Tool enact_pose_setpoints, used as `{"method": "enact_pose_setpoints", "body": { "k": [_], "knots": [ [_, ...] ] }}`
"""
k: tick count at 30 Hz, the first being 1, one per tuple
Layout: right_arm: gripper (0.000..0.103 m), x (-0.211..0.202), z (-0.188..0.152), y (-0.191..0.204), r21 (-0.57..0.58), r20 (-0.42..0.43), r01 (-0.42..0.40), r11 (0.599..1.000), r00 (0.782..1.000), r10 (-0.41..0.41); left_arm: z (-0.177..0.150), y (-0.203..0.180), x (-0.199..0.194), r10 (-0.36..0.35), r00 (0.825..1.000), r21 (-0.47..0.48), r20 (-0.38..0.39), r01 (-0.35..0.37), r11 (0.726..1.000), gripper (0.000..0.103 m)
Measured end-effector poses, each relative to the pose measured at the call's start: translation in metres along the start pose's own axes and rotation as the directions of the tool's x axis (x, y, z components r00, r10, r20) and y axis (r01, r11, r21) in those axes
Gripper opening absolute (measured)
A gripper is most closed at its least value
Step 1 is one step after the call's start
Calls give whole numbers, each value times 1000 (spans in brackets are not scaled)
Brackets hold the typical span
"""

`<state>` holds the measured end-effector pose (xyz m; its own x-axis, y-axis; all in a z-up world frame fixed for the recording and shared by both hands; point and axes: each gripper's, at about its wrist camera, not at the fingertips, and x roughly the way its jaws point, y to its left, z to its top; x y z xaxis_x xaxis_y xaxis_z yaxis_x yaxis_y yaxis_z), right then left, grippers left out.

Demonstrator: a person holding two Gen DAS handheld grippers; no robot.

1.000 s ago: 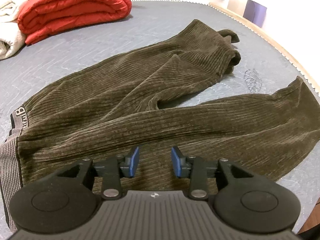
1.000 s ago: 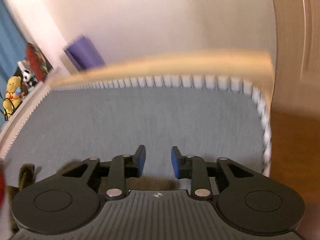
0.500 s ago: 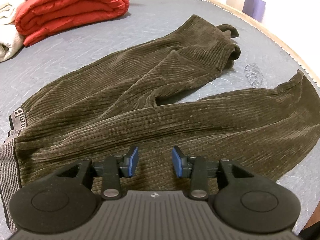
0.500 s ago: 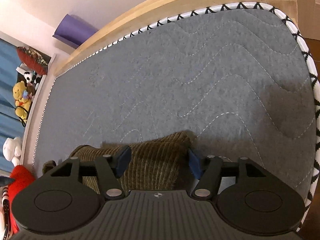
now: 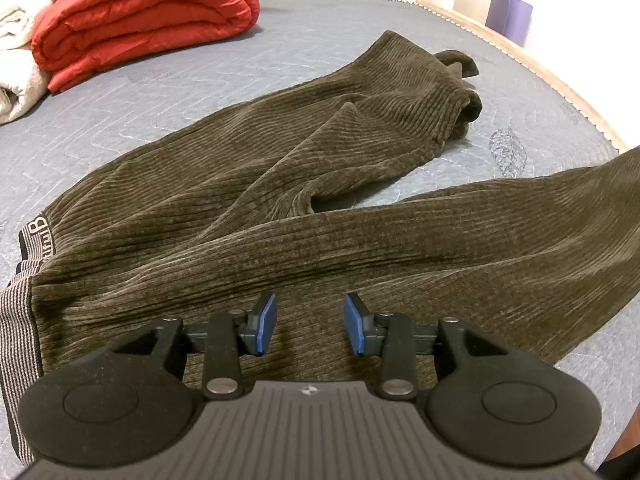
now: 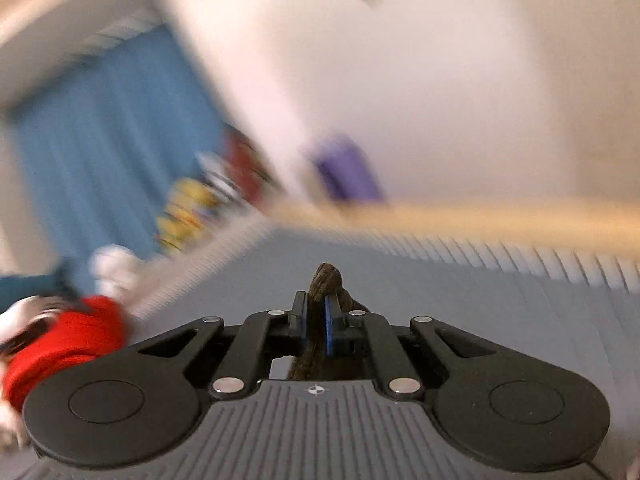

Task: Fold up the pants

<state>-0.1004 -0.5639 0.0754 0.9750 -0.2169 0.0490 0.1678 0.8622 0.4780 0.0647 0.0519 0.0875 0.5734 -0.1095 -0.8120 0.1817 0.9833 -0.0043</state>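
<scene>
Left tool hangs low over the pants, its two blue-padded fingers spread apart with bare ribbed cloth showing in the gap between them; whether the pads touch the fabric I cannot tell. The right tool is pressed together on a bunch of the same brown cloth, a tuft of it poking up beyond the fingertips and more trailing down behind them toward the tool's body.

The pants are dark olive-brown corduroy, spread across a grey quilted bed. The striped waistband lies at the left edge of the left view, with a strip of lettering just above it. From there the two legs run off to the right and split. The far leg ends in a rumpled, folded-over cuff near the bed's trimmed edge. The near leg stretches right past the tool and rises out at the right side of the view, looking lifted off the mattress there, with grey bedding visible beneath its lower edge.

At the back left of the bed sits a folded red quilt, with a cream blanket rolled up touching its left side. A purple box stands against the white wall beyond the bed's wooden frame.

The right view is badly smeared: a blue curtain, a red blur low at the left, a purple shape and the pale wooden rail can be made out.
</scene>
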Motion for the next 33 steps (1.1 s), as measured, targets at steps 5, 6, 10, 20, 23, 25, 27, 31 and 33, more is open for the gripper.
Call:
{"method": "enact_pose_setpoints", "body": {
  "k": [5,6,10,20,23,25,27,31,33],
  "knots": [
    [8,-15,-5,4,34,35,168,985,985,-169,0,3,-1,1,1000,-8,1,-1,1000,42],
    [8,-6,-11,-4,29,-42,285,958,958,-283,0,4,-2,1,1000,-10,3,-1,1000,42],
    [8,14,-37,-60,165,-337,546,821,814,-473,1,4,-3,-5,1000,-9,8,5,1000,43],
    [6,42,-15,-49,292,-206,239,926,961,-183,2,-1,1,1,1000,0,-1,-1,1000,44],
    [6,13,5,-6,148,30,-29,989,999,25,2,3,0,-3,1000,-12,3,3,1000,44],
    [6,-8,10,5,75,132,-99,992,987,89,2,5,-1,-2,1000,-14,5,2,1000,44],
    [6,-19,10,0,87,160,-88,992,984,73,3,5,-2,-4,1000,-16,6,4,1000,44],
    [6,-5,-7,-25,56,-19,290,955,957,-290,3,1,-5,-18,1000,-5,14,18,1000,44],
    [6,17,-25,-66,115,-243,486,866,859,-450,3,-1,-7,-24,1000,-3,17,24,1000,46]
  ]
}}
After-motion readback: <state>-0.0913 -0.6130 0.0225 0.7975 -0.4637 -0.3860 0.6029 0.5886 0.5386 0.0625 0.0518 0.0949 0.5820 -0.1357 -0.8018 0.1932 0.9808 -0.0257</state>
